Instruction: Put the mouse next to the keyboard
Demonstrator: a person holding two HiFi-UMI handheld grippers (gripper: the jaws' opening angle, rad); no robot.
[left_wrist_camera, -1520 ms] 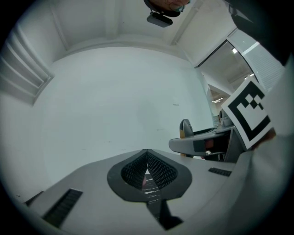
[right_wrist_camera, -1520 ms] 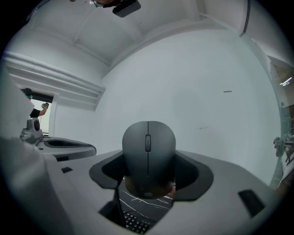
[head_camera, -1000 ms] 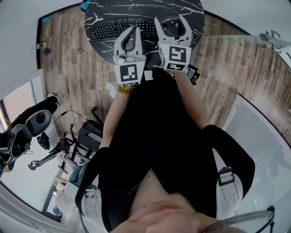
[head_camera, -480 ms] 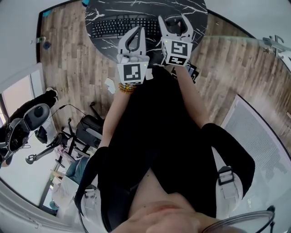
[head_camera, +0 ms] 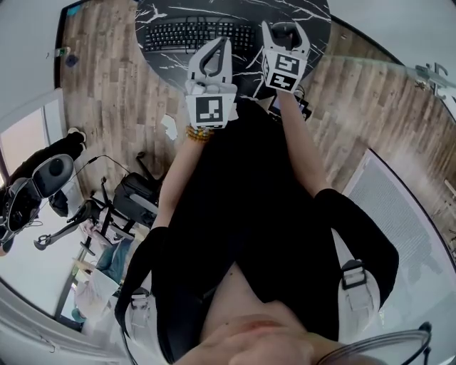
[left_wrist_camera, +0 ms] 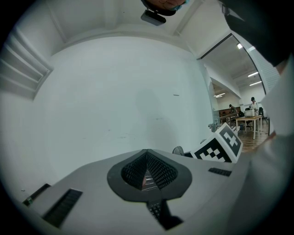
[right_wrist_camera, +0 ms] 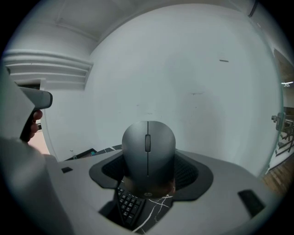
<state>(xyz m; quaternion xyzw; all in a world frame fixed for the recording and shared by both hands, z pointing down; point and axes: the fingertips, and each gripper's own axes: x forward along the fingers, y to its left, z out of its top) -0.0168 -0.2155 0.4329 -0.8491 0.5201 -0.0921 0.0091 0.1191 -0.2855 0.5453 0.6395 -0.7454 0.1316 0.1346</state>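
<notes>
A dark grey mouse (right_wrist_camera: 148,147) is clamped between the jaws of my right gripper (right_wrist_camera: 148,160), with its scroll wheel facing the camera. Under it I see the corner of the black keyboard (right_wrist_camera: 127,205) and the black marble table (right_wrist_camera: 156,215). In the head view the right gripper (head_camera: 283,28) holds the mouse (head_camera: 283,33) over the table (head_camera: 313,21), just right of the keyboard (head_camera: 198,33). My left gripper (head_camera: 221,44) is shut and empty, hovering at the keyboard's near right corner. Its jaws (left_wrist_camera: 147,153) meet at the tips.
The round table ends just beyond my grippers, with wood floor (head_camera: 107,93) all around it. A black bag and stand (head_camera: 132,203) lie on the floor at the left. A small dark device (head_camera: 303,108) sits near my right forearm. A white wall (right_wrist_camera: 183,82) lies ahead.
Both grippers have shifted farther out over the table. The right gripper still has the mouse between its jaws and now looks tilted. The left gripper stays shut.
</notes>
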